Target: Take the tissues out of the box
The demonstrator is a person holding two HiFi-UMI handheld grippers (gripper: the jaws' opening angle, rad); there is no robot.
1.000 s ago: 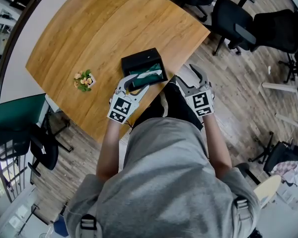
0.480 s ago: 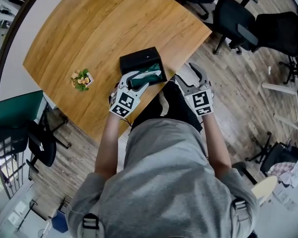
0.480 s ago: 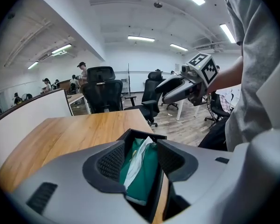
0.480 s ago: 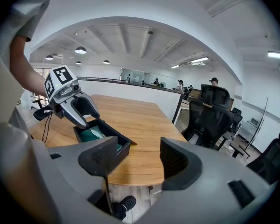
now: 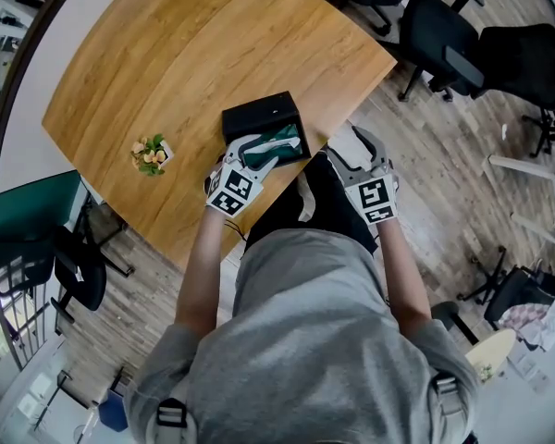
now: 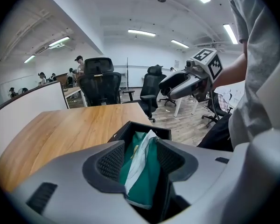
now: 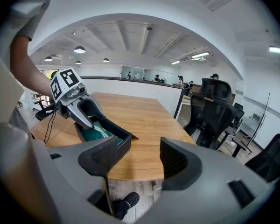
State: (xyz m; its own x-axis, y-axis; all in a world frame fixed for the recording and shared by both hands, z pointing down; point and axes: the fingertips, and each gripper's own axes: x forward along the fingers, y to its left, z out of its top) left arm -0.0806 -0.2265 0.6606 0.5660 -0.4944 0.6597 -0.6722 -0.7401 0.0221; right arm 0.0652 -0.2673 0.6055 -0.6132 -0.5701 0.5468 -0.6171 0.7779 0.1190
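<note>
A black box (image 5: 259, 116) lies open near the table's front edge, holding a green and white tissue pack (image 5: 281, 139). My left gripper (image 5: 257, 148) reaches into the box's near end. In the left gripper view its jaws (image 6: 139, 160) stand open on either side of the tissue pack (image 6: 142, 171), which lies between the pads inside the box (image 6: 144, 129). My right gripper (image 5: 359, 146) hangs open and empty past the table edge, right of the box. The right gripper view shows its empty jaws (image 7: 139, 160), the box (image 7: 116, 141) and the left gripper (image 7: 86, 118).
The wooden table (image 5: 166, 63) carries a small flower pot (image 5: 154, 152) left of the box. Black office chairs (image 5: 444, 35) stand on the wood floor to the right. A white partition borders the table's far side.
My left gripper has moved a little forward, deeper over the box, so its jaws now straddle the tissue pack. The right gripper has barely shifted.
</note>
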